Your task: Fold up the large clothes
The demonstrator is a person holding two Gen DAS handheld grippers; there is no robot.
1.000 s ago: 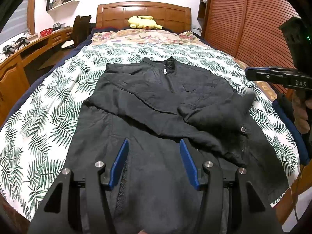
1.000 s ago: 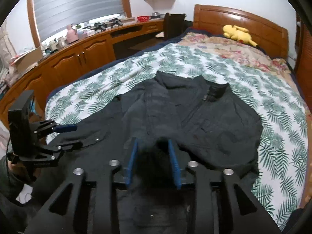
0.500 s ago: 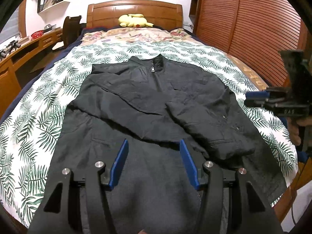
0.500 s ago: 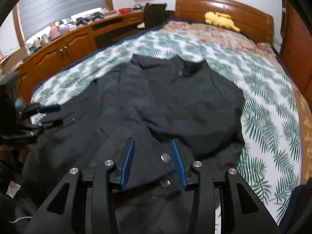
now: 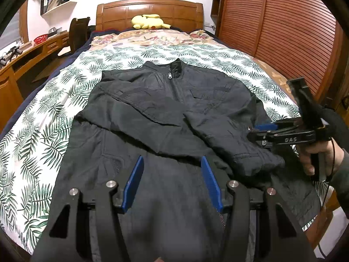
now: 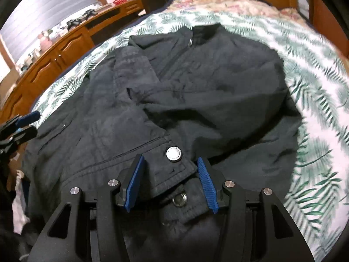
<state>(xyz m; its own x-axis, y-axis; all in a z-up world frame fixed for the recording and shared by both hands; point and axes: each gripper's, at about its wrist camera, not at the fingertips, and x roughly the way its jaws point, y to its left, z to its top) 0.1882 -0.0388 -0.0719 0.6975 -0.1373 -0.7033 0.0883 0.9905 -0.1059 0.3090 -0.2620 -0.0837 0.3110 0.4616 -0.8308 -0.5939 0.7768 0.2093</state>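
- Left wrist view: we see the black jacket [image 5: 174, 113] lying flat, front up, on the bed [image 5: 39, 135] with its palm-leaf cover; collar toward the wooden headboard [image 5: 150, 8], zipper shut.
- Both sleeves are folded in across the chest; the sleeve [image 5: 229, 137] on the picture's right ends in a cuff near the jacket's lower right edge.
- Our left tool [image 5: 172, 183] hangs over the jacket's hem area, blue fingers [image 5: 133, 183] spread wide, nothing between them.
- The right tool [image 5: 261, 132] comes in from the right edge, held by a hand [image 5: 314, 155], its tips just at the folded sleeve; from this side we cannot tell the gap between its fingers.
- A yellow plush toy [image 5: 149, 21] sits by the headboard; slatted wooden doors [image 5: 283, 32] on the right, a wooden table [image 5: 26, 54] on the left.
- Right wrist view: the right tool [image 6: 172, 183] sits low over the sleeve cuff [image 6: 165, 163], blue fingers [image 6: 207, 185] spread on either side of the cuff, not pinching it.
- A silver snap button [image 6: 173, 153] on the cuff lies just ahead of the fingers; a metal ring snap [image 6: 179, 198] shows on the fabric below the cuff edge.
- The jacket [image 6: 196, 83] fills most of this view; far parts are motion-blurred.
- The left tool [image 6: 24, 123] shows at the left edge, blue tips apart, beside the jacket's side.
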